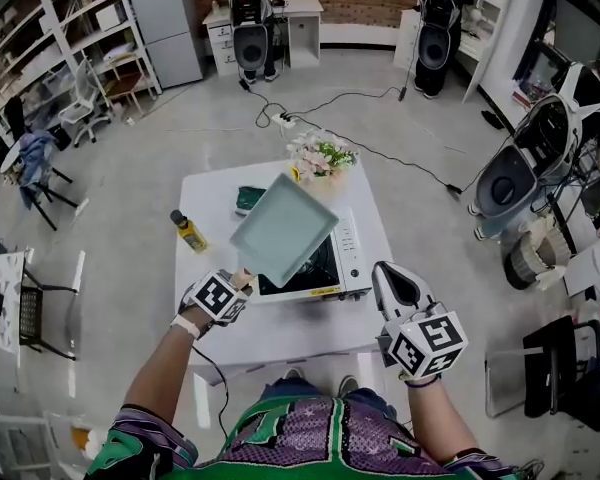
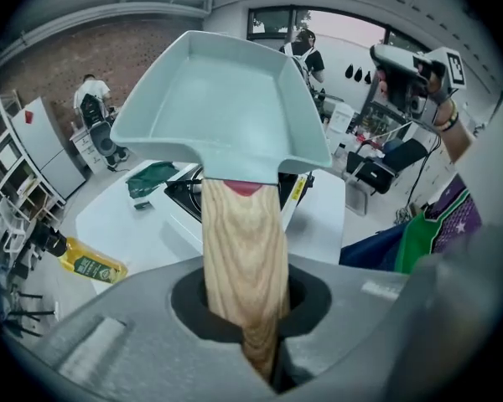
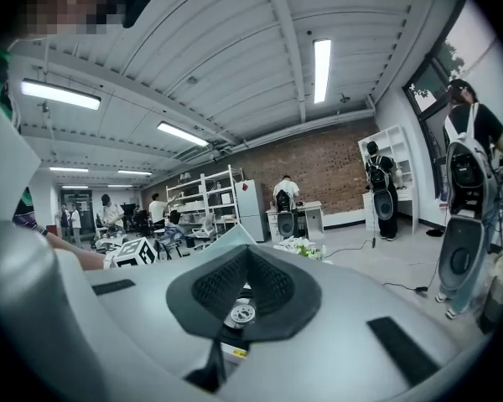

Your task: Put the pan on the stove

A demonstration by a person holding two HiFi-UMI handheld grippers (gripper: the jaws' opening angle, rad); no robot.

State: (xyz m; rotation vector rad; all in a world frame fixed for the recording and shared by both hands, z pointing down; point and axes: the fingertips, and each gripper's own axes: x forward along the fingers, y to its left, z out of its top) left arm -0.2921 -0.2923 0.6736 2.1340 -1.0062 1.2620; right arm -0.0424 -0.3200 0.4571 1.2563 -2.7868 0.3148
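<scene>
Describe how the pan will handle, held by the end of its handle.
The pan looks rigid: it holds its shape tilted over the stove. It probably feels front-heavy, since the left tongs grip only the end of the wooden handle. The smooth handle might twist in that grip.

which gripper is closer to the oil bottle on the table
Left. The left gripper, holding the pan by its handle, is a short way from the oil bottle. The right gripper is across the stove, near the table's right front edge.
</scene>
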